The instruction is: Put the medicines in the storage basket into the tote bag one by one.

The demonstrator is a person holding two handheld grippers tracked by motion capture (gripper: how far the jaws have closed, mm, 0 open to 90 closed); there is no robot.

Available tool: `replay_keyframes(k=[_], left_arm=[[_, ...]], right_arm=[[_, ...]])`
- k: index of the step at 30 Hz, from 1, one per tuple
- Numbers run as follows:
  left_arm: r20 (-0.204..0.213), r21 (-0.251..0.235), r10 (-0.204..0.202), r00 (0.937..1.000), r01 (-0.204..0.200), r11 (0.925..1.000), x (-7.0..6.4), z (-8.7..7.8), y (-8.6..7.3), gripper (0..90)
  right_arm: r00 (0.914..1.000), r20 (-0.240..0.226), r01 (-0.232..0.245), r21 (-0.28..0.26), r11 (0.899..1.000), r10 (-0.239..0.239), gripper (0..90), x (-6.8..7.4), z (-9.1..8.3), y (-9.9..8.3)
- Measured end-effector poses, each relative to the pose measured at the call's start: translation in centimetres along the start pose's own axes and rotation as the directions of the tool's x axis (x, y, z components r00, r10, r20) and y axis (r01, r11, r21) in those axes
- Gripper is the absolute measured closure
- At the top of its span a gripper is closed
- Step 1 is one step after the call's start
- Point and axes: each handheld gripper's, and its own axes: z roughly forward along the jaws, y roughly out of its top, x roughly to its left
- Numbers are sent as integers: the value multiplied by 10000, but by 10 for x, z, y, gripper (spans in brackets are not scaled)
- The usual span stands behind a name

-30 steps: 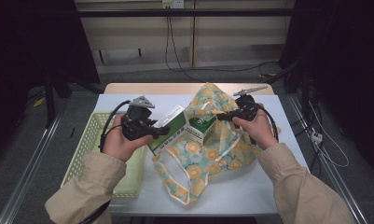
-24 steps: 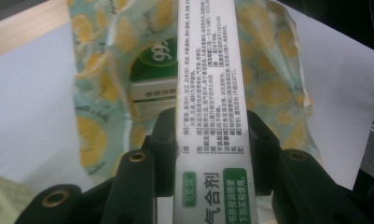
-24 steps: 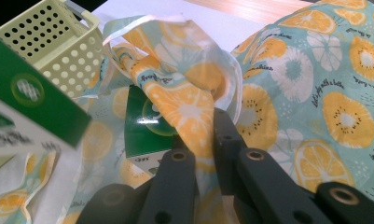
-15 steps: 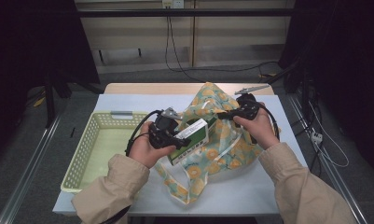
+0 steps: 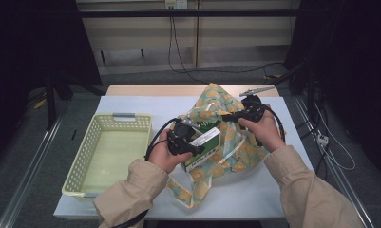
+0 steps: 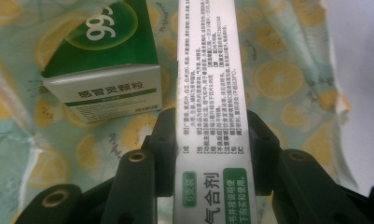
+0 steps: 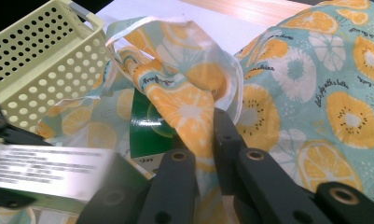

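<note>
Left claw (image 6: 212, 154) is clamped on a box (image 6: 211, 93), lined up with the bag (image 5: 226, 137) mouth. Right claw (image 7: 204, 154) pinches the bag's edge, probably holding it open.

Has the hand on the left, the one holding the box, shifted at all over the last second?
Yes. The left gripper, shut on the white box, has moved away from the yellow basket toward the fruit-print bag.
</note>
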Motion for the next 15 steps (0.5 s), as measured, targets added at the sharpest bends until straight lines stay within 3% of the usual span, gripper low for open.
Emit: replay_keyframes(k=[2,4,15], left_arm=[[-175,-42,-165,9997,164,9999,1,5,0,629],[-14,-92,-183,9998,183,9998,2,10,-1,629],[-253,-127,-292,9993,288,9995,-1,32,4,629]], right_arm=[[10000,7,8,-8,10000,-8,876,0,0,0],[10000,-1,0,-4,10000,0,875,0,-1,0],[9998,150,98,-100,9999,-96,876,1,-6,4]])
